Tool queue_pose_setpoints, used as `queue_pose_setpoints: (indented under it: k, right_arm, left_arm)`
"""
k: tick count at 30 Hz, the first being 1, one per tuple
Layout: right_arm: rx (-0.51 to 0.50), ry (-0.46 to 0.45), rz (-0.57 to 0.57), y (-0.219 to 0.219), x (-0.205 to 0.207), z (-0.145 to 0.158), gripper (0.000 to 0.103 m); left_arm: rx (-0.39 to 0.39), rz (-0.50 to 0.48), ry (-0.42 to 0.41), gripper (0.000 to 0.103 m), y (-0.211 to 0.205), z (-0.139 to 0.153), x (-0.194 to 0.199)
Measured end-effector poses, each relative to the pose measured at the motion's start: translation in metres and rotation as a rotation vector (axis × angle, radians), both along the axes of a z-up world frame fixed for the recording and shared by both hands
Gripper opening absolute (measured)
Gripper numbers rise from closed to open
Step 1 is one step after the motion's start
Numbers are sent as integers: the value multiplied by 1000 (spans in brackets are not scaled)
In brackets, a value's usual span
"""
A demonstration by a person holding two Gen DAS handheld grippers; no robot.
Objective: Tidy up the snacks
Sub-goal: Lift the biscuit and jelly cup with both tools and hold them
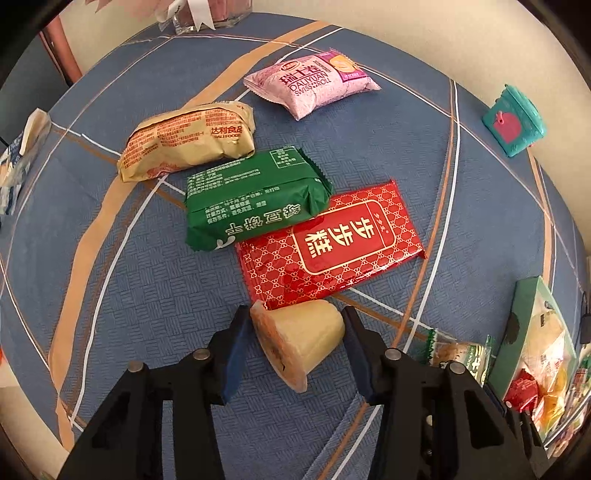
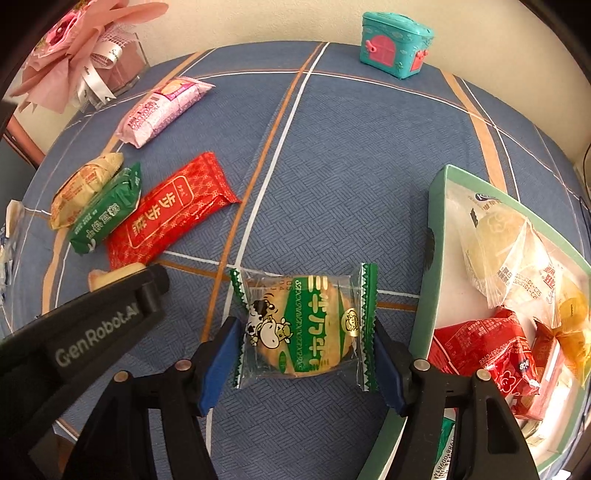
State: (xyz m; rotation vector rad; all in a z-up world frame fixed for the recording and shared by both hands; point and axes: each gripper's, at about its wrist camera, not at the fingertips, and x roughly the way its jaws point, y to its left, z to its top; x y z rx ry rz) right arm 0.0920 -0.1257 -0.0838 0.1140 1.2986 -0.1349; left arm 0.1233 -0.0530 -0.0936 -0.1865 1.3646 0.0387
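**Blue pads at jelly cup and cracker packet**

Left wrist: left gripper (image 1: pixel 297 347) astride a tipped jelly cup (image 1: pixel 301 341) on the blue tablecloth (image 1: pixel 155 295) — grip uncertain, just below the red packet (image 1: pixel 332 240).

Right wrist: right gripper (image 2: pixel 304 352) flanking a green cracker packet (image 2: pixel 306 325) — contact unclear; beside the green box (image 2: pixel 432 258).

- A home, most likely a living or dining room.
- A table (image 2: pixel 369 147) covered with a blue cloth crossed by orange and white stripes stands against a plain cream wall (image 2: pixel 277 22).
- A pink paper bouquet (image 2: pixel 74 44) with ribbon sits at its far edge.
- A small teal toy chest (image 2: pixel 397 42) stands near the wall.
- Wrapped snacks (image 1: pixel 258 192) lie scattered over the cloth.
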Motion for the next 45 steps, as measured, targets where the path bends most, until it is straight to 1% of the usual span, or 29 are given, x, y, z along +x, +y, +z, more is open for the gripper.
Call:
queue_pose_setpoints:
  k: [2,6,10,13,15,19,20,21,24,27,31,33,34,37,38,41,45]
  right_arm:
    - [11,1,-14,-7,1,2,61]
    - [47,8,-35,-19,4,5,57]
    - [82,10,-40,-23,6,8,57]
    - [90,4,-42,-28,7,17,57]
    - [103,5,-55,-40,3,28,57]
    - [128,1,-71,-49,2,43,57]
    - [133,0,-79,-53,-1,48,57]
    - [140,1,-86,-56,-2,51,57]
    - [161,-9,-109,-66,-4,63,56]
    - [158,-35,-112,-73,-6,75,57]
    - [161,-40,-132,-77,-12,82,57]
    - [158,-34,-138,-80,-13,82,57]
    - [159,-30,-143,-81,-13,80,57]
    - [174,-5,-152,-82,-11,70,57]
    - [175,1,-152,-81,-10,68,57]
    - [175,11,-146,-78,-9,65,56]
    - [175,20,-142,-77,-8,62,57]
  left_arm:
    - [-13,7,1,50,5,3,0]
    - [-54,24,8,50,15,9,-1]
    - [-82,25,7,50,24,15,-4]
    - [-100,24,-2,50,26,23,-4]
    - [-121,23,-13,49,28,30,-4]
    - [-137,15,-36,49,30,45,-5]
    - [-143,14,-44,44,30,50,-5]
    - [-152,11,-56,35,30,55,-5]
    - [-150,-6,-105,34,28,75,-6]
    - [-141,-20,-127,34,22,85,-7]
    - [-127,-24,-121,34,21,83,-10]
    - [-127,-17,-96,34,21,75,-9]
    - [-124,-9,-85,34,14,63,-7]
    - [-87,-8,-51,34,13,49,-7]
    - [-79,-8,-40,35,13,43,-5]
    - [-91,-5,-14,42,12,31,-2]
    - [-57,-25,-25,44,6,27,-2]
